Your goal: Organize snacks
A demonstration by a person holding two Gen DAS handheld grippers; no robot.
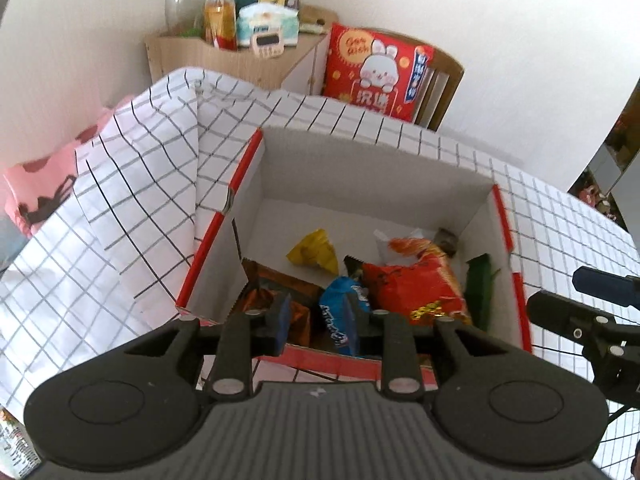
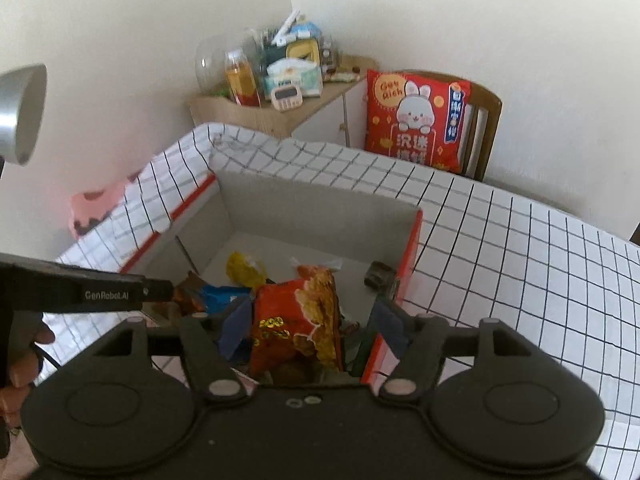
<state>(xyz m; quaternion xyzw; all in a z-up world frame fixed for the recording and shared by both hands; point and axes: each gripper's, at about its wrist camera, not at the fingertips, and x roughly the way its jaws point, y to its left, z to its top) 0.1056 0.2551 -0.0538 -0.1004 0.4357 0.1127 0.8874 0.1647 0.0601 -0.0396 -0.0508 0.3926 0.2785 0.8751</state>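
The left gripper (image 1: 320,316) is hovering over the near edge of the open white cardboard box with red trim (image 1: 372,168), jaws slightly parted and pinching nothing, with the blue snack packet (image 1: 340,312) lying loose right below them. The right gripper (image 2: 308,328) is sitting wide apart, its pads not pressing the red-orange crinkly chip bag (image 2: 296,320) between them. Both snacks are sitting in the box on the black-grid white tablecloth (image 2: 500,248), a yellow wrapper (image 1: 314,250) at 12 o'clock from the blue one.
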